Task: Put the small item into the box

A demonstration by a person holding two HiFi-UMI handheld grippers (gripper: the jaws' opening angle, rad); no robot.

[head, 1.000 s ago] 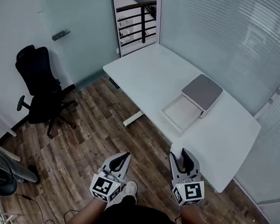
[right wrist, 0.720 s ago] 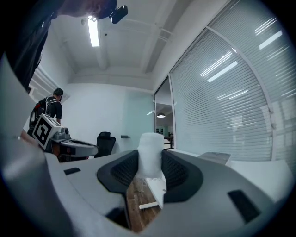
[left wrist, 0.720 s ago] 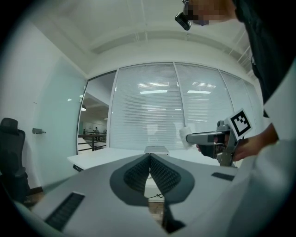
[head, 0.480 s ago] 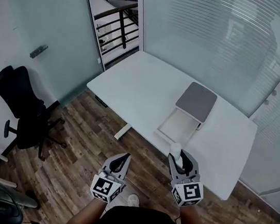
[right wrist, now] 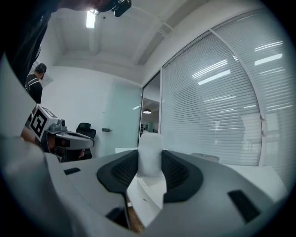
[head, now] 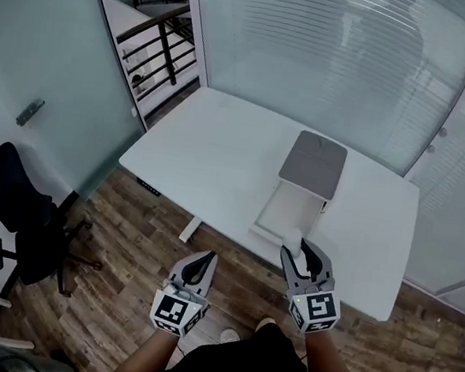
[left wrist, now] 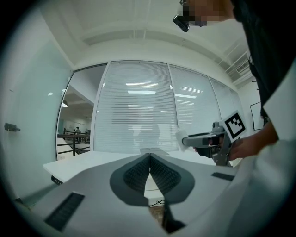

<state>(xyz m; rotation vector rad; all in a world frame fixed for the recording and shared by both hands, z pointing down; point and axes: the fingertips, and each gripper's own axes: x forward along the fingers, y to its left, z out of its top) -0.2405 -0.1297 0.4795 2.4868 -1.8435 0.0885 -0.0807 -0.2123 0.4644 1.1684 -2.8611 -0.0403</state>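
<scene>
My right tongs (head: 302,254) are clamped on the small item (right wrist: 150,155), a white, stubby, rounded piece that stands upright between the pads, its top poking above the tips. I hold it in the air over the near edge of the white table (head: 222,140). From the head view it shows just at the near end of the box (head: 285,208), so it is held in the tongs and not inside the box.

The box lies open on the right half of the table as a shallow white tray. A grey lid (head: 314,164) lies flat at its far end and touches it; I cannot tell whether the two are joined.

My left tongs (left wrist: 150,172) are pressed together with nothing between them. They hang over the wooden floor (head: 114,284), on the near side of the table and to the left of the right tongs. A black office chair (head: 13,204) stands on the floor, well off to the left.
</scene>
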